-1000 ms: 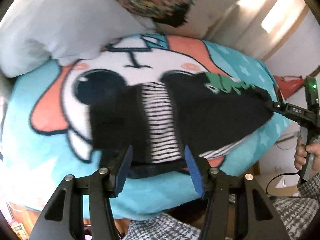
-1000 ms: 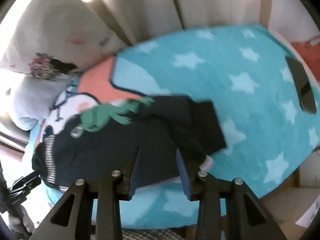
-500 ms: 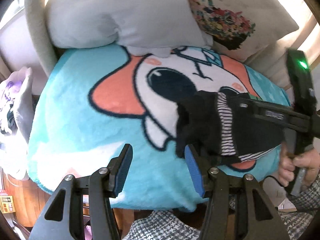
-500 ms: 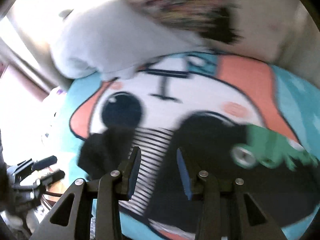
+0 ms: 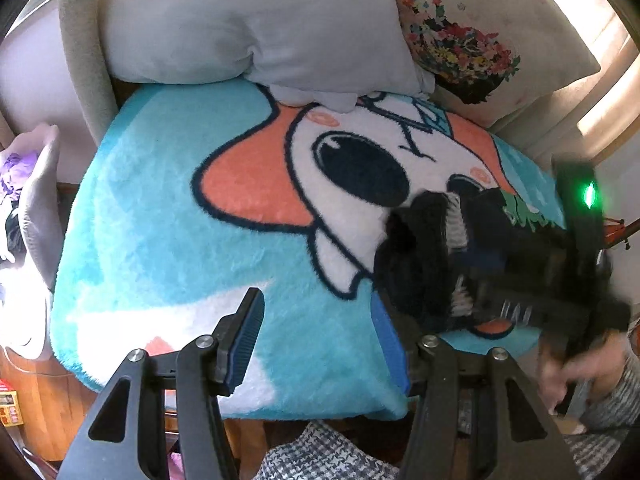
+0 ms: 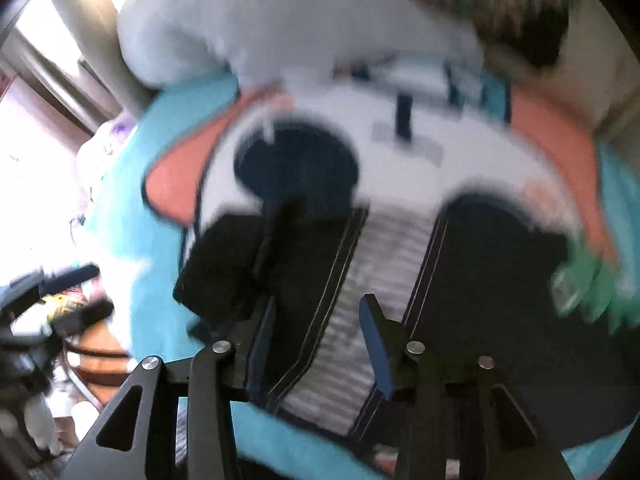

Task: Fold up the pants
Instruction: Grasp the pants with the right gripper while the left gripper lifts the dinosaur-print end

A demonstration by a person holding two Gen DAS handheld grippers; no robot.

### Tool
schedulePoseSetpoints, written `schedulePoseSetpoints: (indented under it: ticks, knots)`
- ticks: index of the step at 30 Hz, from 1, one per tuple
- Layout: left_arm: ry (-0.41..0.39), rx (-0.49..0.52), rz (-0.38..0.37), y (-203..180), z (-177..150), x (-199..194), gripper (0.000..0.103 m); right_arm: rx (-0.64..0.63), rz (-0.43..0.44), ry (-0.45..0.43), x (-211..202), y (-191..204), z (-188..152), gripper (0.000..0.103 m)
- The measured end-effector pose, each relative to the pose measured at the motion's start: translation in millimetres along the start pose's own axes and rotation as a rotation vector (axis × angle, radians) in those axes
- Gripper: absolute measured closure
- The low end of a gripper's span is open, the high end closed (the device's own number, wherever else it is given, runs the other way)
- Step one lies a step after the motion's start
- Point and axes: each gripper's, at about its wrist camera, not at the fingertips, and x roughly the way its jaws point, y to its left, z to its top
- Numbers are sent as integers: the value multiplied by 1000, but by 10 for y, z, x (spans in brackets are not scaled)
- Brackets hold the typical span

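Note:
The black pants (image 5: 424, 264), with a striped panel (image 6: 380, 264) and a green print (image 6: 588, 288), lie bunched on the cartoon blanket (image 5: 180, 216). My left gripper (image 5: 316, 340) is open and empty, just left of the pants' near edge. My right gripper (image 6: 316, 340) is open, its jaws hovering over the striped panel; the view is blurred. It also shows in the left wrist view (image 5: 560, 280), lying over the pants at the right.
A grey pillow (image 5: 248, 28) and a floral pillow (image 5: 472, 28) lie at the blanket's far side. A purple-and-white bundle (image 5: 24, 216) sits at the left. Wooden floor (image 5: 36, 404) shows below the blanket's edge.
My left gripper has swung left off the pants. My right gripper has moved from the pants' right end to over the striped panel. The pants are now more bunched.

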Motion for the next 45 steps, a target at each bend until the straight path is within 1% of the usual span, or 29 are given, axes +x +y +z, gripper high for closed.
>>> schedulePoseSetpoints:
  ticks: [2, 4, 6, 7, 9, 10, 11, 13, 15, 16, 17, 18, 19, 20, 21, 22, 23, 24, 26, 28, 30, 33, 34, 36, 38, 39, 42, 45]
  knots:
    - [-5, 3, -17, -61, 50, 5, 49, 20, 42, 18, 11, -30, -144, 55]
    - [-12, 21, -22, -185, 95, 0, 49, 6, 89, 57, -6, -47, -257, 55]
    - [-27, 45, -15, -331, 124, -23, 49, 11, 112, 33, -146, -178, -339, 56]
    - [-37, 57, -8, -420, 138, -43, 49, 48, 124, -1, -245, -326, -348, 56]
    - [-51, 69, 2, -606, 160, -70, 49, 156, 119, -98, -535, -777, -371, 56]
    - [-52, 69, 1, -665, 166, -76, 49, 229, 81, -159, -710, -1113, -392, 56]
    - [-53, 72, 0, -760, 171, -75, 49, 280, 39, -190, -815, -1366, -403, 55]
    - [-50, 97, 12, -955, 175, -50, 49, 407, -75, -246, -1012, -2028, -488, 54]
    - [-47, 120, 22, -1129, 171, -12, 49, 505, -149, -283, -1108, -2572, -622, 54]
    - [-44, 131, 19, -1242, 170, 13, 49, 560, -167, -278, -1099, -2859, -716, 53]
    - [-41, 141, 19, -1334, 169, 38, 49, 599, -166, -264, -1058, -3055, -780, 53]
    - [-36, 155, 21, -1439, 173, 76, 48, 638, -144, -243, -1005, -3287, -815, 54]
    - [-30, 167, 23, -1523, 177, 113, 48, 664, -65, -246, -973, -3460, -888, 55]
    - [-24, 178, 23, -1607, 188, 148, 48, 671, -10, -285, -1073, -3554, -949, 55]
    - [-15, 196, 17, -1726, 216, 197, 48, 677, 26, -274, -1116, -3622, -957, 55]
    - [-11, 209, 11, -1823, 239, 230, 48, 680, 59, -289, -1205, -3659, -978, 55]
    - [-7, 223, 1, -1920, 271, 263, 48, 675, 69, -341, -1364, -3653, -1026, 53]
    - [1, 241, -18, -2056, 324, 316, 48, 666, 65, -373, -1513, -3670, -1084, 50]
    - [19, 268, -62, -2296, 412, 414, 47, 656, 52, -406, -1784, -3691, -1227, 48]
    - [46, 298, -116, -2571, 498, 531, 46, 669, 55, -434, -1982, -3718, -1471, 46]
    - [90, 344, -188, -2936, 597, 708, 44, 679, 60, -438, -1993, -3627, -1610, 43]
    - [147, 400, -256, -3395, 699, 948, 44, 693, 75, -410, -1855, -3613, -1902, 42]
    - [167, 424, -280, -3567, 734, 1044, 44, 697, 86, -390, -1781, -3605, -1945, 42]
    - [219, 467, -308, -3920, 805, 1281, 44, 707, 106, -369, -1536, -3564, -1907, 42]
    - [271, 479, -342, -4170, 855, 1489, 44, 704, 134, -353, -1363, -3516, -1875, 42]
    - [295, 480, -354, -4256, 868, 1583, 44, 695, 128, -348, -1313, -3498, -1844, 42]
    - [368, 482, -362, -4502, 893, 1893, 44, 678, 115, -338, -1189, -3469, -1765, 42]
    - [421, 518, -343, -4677, 842, 2159, 44, 662, 117, -330, -1083, -3436, -1696, 42]
